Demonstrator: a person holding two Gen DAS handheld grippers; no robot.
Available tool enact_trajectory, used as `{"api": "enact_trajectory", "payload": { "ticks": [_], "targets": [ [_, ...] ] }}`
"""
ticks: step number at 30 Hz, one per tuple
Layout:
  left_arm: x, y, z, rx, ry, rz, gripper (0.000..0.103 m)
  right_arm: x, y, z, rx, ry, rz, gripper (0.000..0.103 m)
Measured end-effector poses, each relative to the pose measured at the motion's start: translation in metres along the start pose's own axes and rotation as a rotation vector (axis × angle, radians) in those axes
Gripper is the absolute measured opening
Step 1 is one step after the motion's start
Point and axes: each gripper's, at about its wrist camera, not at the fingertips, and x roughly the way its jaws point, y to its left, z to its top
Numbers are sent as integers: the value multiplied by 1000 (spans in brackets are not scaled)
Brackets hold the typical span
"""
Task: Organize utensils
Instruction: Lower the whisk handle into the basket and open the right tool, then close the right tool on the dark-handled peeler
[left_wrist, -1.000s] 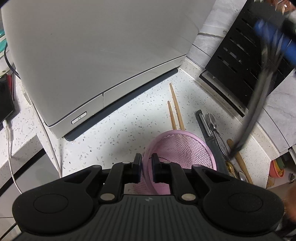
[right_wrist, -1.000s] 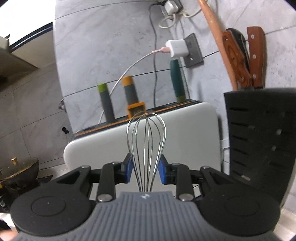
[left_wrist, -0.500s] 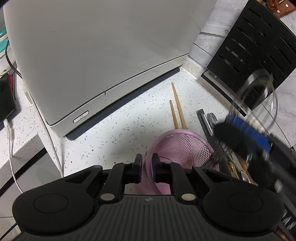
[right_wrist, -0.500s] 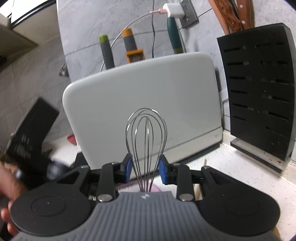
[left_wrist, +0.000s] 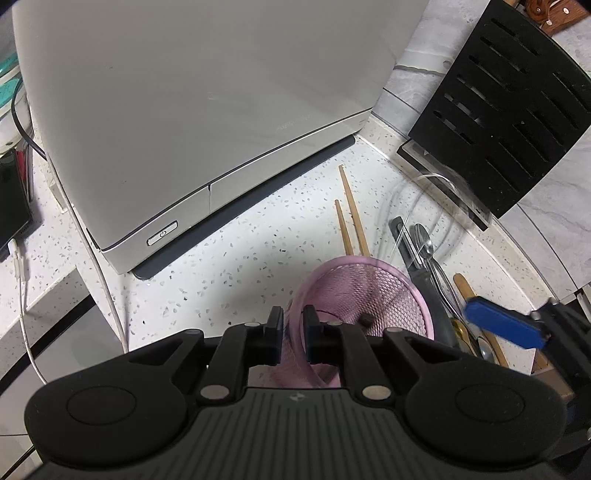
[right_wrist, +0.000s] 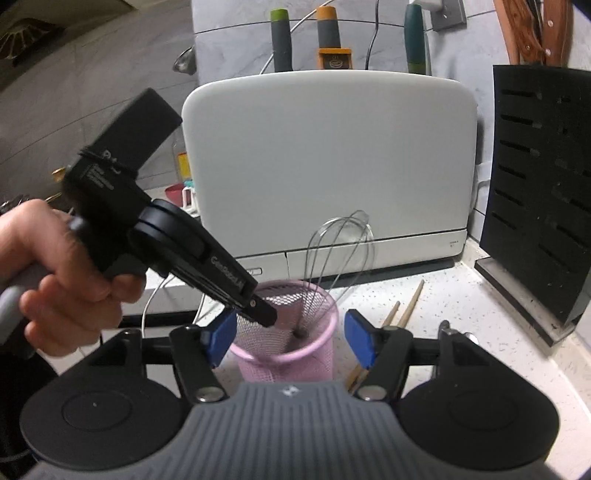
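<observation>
My right tool (right_wrist: 290, 341), jaws just opening, frees the wire whisk (right_wrist: 338, 254), upright, handle down in the pink mesh cup (right_wrist: 295, 363) whose rim my left tool (left_wrist: 293, 328) clamps.

A white speckled countertop (left_wrist: 236, 266) meets a grey marble-patterned tile wall (right_wrist: 236, 44). A large white appliance (right_wrist: 328, 162) stands against the wall, a black slotted knife block (right_wrist: 543, 192) just beside it. A wall socket (right_wrist: 448, 14) sits above, cables hanging down.
</observation>
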Motion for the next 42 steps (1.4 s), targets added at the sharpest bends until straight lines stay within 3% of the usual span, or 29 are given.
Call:
{"api": "enact_trajectory", "payload": {
  "ticks": [4, 8, 11, 13, 18, 26, 34, 36, 42],
  "targets": [
    [-3, 2, 0, 4, -3, -10, 12, -15, -14, 3, -9, 39, -66, 64],
    [-3, 2, -1, 11, -2, -10, 12, -24, -47, 2, 78, 102, -195, 62],
    [-2, -1, -1, 19, -1, -7, 12, -20, -77, -3, 164, 178, -284, 47],
    [-1, -2, -1, 24, -2, -1, 12, -14, -90, -9, 185, 206, -317, 46],
    [0, -2, 0, 23, 0, -3, 12, 5, -93, -19, 165, 258, -317, 39],
    [0, -2, 0, 21, -2, -5, 13, 47, -90, -17, 164, 336, -289, 35],
    [0, -2, 0, 30, -2, -8, 14, 91, -95, -12, 161, 401, -317, 32],
    [-1, -1, 0, 30, -2, -12, 14, 98, -97, -13, 165, 413, -329, 24],
    [-1, 0, 0, 34, -2, -18, 14, 106, -103, -11, 162, 422, -354, 16]
  ]
}}
